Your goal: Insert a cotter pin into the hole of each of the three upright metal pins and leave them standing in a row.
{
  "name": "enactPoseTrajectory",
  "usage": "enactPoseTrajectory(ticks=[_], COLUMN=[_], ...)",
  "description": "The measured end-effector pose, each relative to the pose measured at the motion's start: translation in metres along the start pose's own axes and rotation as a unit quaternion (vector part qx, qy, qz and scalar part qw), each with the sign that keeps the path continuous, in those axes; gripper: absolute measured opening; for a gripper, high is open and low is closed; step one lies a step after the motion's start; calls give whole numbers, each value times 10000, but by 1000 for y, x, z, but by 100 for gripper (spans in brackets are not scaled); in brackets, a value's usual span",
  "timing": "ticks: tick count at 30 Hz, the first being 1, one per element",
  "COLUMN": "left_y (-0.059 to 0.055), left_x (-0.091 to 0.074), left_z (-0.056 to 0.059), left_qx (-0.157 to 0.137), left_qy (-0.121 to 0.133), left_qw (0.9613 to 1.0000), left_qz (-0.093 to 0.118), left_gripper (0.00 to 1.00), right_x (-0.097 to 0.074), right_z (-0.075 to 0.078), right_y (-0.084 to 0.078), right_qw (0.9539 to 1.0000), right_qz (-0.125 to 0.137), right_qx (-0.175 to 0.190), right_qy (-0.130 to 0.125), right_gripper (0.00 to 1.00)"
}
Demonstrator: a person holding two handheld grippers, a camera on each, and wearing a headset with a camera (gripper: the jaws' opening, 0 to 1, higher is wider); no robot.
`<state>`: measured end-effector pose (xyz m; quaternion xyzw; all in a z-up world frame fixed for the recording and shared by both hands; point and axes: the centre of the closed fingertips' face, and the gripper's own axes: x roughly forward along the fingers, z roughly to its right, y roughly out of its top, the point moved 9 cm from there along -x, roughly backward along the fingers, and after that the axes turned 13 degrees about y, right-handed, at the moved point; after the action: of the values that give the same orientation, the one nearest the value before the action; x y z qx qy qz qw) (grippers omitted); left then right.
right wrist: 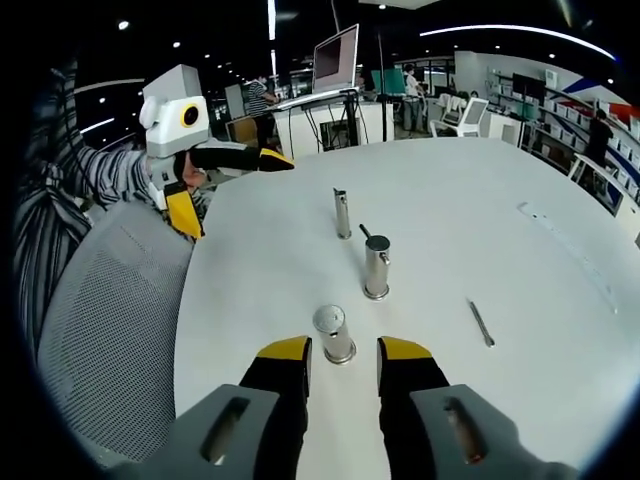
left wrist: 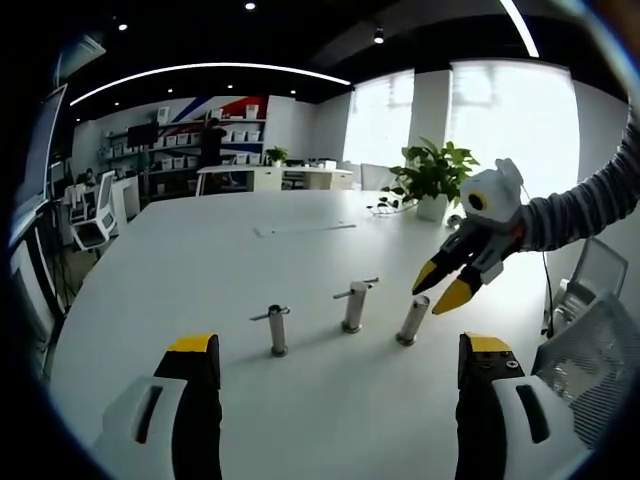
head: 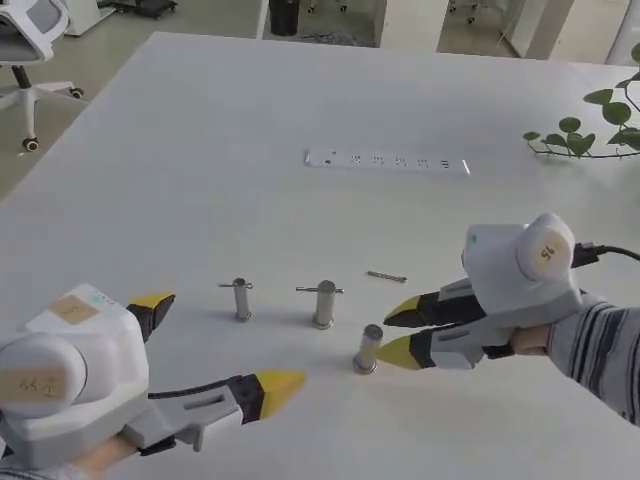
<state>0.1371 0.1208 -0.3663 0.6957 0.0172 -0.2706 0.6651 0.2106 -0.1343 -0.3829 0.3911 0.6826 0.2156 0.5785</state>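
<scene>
The third pin [head: 368, 348] stands upright at the right end of the row on the desk [head: 200, 150], a plain grey cylinder with no cotter through it. The left pin [head: 241, 298] and middle pin [head: 323, 303] each carry one. The loose cotter pin [head: 386, 276] lies flat behind.

The right gripper [head: 402, 332] sits just beside the third pin, jaws narrowly parted, empty. The left gripper [head: 220, 340] hangs near, jaws spread wide, empty.

Judgement: last insertion pending; next comes a fine pinch on the cotter.

The right gripper [head: 385, 336] bears a tag reading roughly 15; the left gripper's [head: 235, 338] tag is too blurred.
</scene>
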Motion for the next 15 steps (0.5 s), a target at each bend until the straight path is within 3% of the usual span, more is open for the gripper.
enactPoseTrajectory(ticks=[5,9,15], left_y=[0,-1,-4], left_x=[1,2,3], left_z=[0,1,2], left_qx=[-3,8,10], left_qy=[5,-8,3], left_qw=[10000,10000,10000], left_qz=[-9,-16,-61], left_gripper=[99,99,99], right_x=[-12,-20,-23], right_z=[8,28,47], right_y=[-2,-5,-4], right_qw=[9998,9993,9968], right_qz=[-155,-229,-418], right_qx=[14,56,141], right_qy=[-89,-281,-674], right_gripper=[22,21,18])
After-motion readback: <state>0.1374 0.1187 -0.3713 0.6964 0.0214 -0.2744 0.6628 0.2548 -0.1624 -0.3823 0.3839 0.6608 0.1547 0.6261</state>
